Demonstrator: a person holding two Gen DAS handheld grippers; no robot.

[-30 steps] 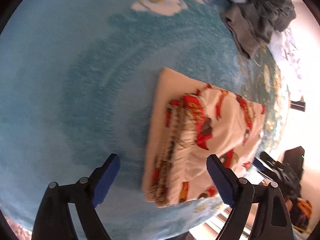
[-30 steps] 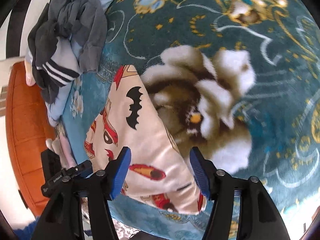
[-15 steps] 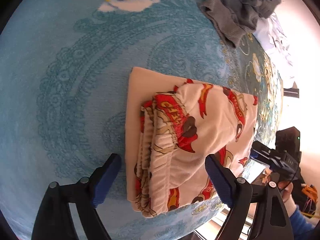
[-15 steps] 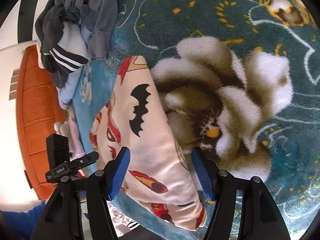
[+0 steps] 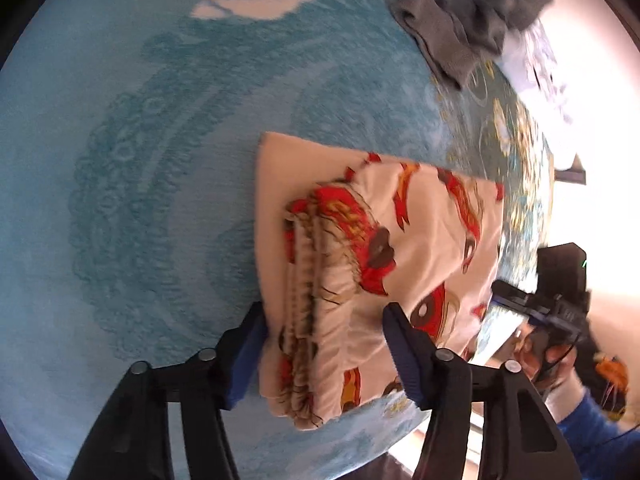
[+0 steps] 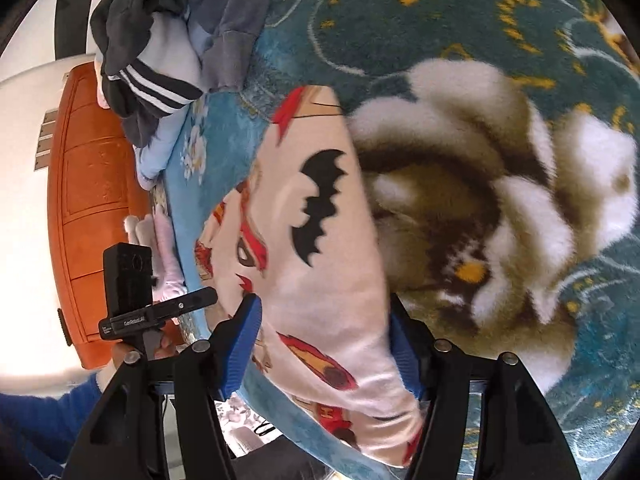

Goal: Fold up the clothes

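A folded cream garment point(image 5: 420, 220) with red cartoon prints lies on the blue blanket point(image 5: 140, 160). My left gripper point(image 5: 324, 344) has its blue pads pressed against both sides of the garment's stacked near end, shut on it. In the right wrist view the same garment point(image 6: 320, 280), with a black bat print, fills the gap of my right gripper point(image 6: 324, 344), which is shut on its other end. Each gripper also shows in the other's view: the right one's body point(image 5: 556, 292) and the left one's body point(image 6: 132, 300), both hand-held.
A pile of grey and striped clothes point(image 5: 460, 12) point(image 6: 180, 40) sits at the far end of the blanket. A large white-and-brown flower pattern point(image 6: 500, 200) lies beside the garment. Orange wooden furniture point(image 6: 92, 200) stands past the bed edge. A blue sleeve point(image 5: 592, 432) is nearby.
My left gripper moved forward over the garment's near end and its jaws narrowed onto it. The right gripper kept its width and edged further along the garment.
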